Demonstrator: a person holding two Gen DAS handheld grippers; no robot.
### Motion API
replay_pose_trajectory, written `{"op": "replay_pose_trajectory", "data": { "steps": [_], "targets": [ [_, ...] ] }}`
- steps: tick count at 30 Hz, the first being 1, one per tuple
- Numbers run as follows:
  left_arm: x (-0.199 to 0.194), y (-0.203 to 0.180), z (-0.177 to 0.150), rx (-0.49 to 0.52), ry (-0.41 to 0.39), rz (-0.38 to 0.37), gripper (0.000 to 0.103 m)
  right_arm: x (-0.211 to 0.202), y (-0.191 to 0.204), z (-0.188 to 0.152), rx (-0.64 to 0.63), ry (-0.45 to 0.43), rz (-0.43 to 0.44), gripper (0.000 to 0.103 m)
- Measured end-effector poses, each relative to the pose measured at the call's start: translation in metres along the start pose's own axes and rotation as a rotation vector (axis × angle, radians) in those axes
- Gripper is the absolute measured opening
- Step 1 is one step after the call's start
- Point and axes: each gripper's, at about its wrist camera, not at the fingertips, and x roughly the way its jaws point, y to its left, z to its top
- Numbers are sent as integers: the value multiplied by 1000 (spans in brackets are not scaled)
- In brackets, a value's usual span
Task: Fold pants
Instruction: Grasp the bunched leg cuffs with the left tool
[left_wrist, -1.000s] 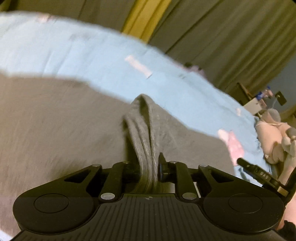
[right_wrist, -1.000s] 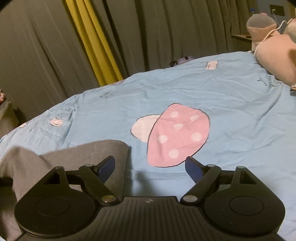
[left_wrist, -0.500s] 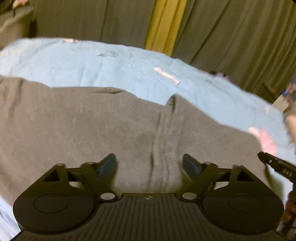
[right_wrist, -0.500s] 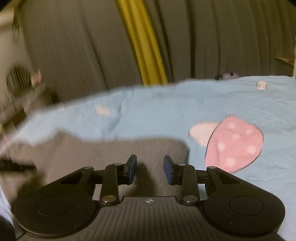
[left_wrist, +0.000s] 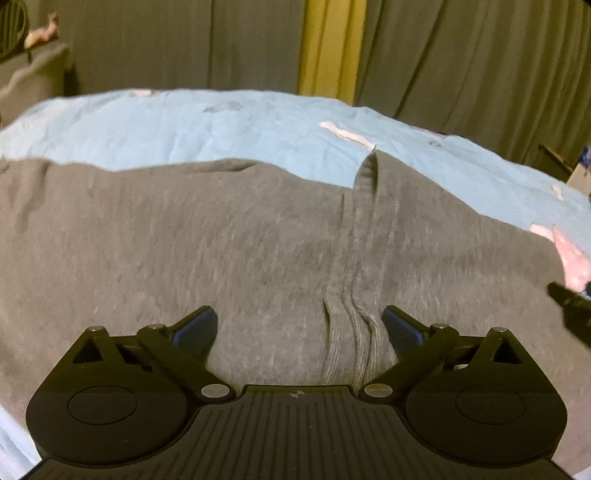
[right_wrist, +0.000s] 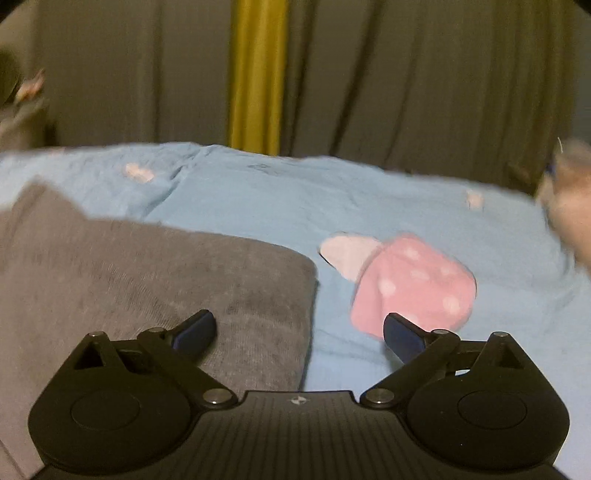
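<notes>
The grey pants (left_wrist: 221, 251) lie spread on the light blue bedsheet (left_wrist: 184, 129). A ribbed, gathered fold (left_wrist: 354, 295) runs through the cloth toward my left gripper (left_wrist: 299, 326), which is open and empty just above the fabric. In the right wrist view the pants' right end (right_wrist: 147, 280) lies on the sheet with its corner near the middle. My right gripper (right_wrist: 299, 328) is open and empty; its left finger is over the cloth and its right finger is over the sheet.
A pink mushroom print (right_wrist: 410, 284) is on the sheet right of the pants. Grey curtains (right_wrist: 406, 81) with a yellow strip (right_wrist: 258, 74) hang behind the bed. A blurred plush shape (right_wrist: 569, 199) is at the far right. The other gripper's tip (left_wrist: 569, 302) shows at the right edge.
My left gripper let go of the ribbed fold and opened wide. My right gripper narrowed, then opened again, and moved left over the pants' right end.
</notes>
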Motion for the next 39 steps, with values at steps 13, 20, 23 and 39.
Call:
{"op": "replay_pose_trajectory", "data": {
  "steps": [13,20,23,39],
  "targets": [
    [-20,30,1,-173,-20,-50,101,-76,64,-19,-113,-9,-2,87],
    [-63,113,-5,-518,-181,-12,101,-57,44,-26,120,133,34,99],
    [-77,172,-21,-754,-236,-54,101,-54,27,-31,259,143,87,99],
    [-85,308,-64,-1089,-424,-100,101,-52,45,-43,158,37,33,99]
  ]
}}
